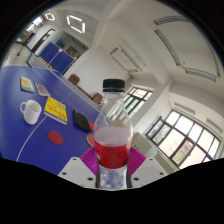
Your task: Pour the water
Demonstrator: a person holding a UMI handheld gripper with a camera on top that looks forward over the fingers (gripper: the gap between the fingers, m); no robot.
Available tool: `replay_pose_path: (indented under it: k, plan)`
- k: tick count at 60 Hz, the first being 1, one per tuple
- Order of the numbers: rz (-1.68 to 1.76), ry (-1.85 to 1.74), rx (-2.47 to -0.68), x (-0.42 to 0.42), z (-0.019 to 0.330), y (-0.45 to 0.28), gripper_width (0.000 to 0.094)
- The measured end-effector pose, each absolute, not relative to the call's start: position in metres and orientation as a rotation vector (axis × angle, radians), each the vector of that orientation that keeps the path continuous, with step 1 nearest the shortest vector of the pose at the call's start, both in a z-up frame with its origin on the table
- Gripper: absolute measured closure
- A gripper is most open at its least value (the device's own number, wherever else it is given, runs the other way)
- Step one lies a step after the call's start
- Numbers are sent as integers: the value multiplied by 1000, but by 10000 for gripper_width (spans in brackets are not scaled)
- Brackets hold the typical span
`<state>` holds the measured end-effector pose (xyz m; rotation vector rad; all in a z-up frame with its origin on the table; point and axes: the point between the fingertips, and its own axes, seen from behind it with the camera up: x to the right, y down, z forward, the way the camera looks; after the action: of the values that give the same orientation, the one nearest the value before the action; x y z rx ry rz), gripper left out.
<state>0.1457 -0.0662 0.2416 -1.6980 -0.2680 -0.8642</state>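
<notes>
Between the jaws, one bottle (112,130) sits pinched; beyond, one white mug (31,111).

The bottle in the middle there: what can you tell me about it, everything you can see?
The bottle looks like clear plastic with a black cap. Red liquid fills roughly its lower half; the upper part is empty and see-through. It stands between the pink pads of the hand-held gripper, which press on its lower body from both sides. The whole scene looks tilted behind it: a blue table with a white cup lies beyond, so the bottle seems lifted and leaning.
</notes>
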Motion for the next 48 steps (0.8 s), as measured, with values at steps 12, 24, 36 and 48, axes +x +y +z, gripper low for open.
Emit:
replay_pose_path:
  k: [12, 24, 36, 48]
  plan:
    - [-1357, -778, -1310, 126, 349, 48, 595]
    - [-1665, -1264, -844, 25, 376, 147, 593]
    - [-1764, -1574, -554, -53, 319, 200, 594]
    - [-1749, -1772, -396, -86, 243, 209, 595]
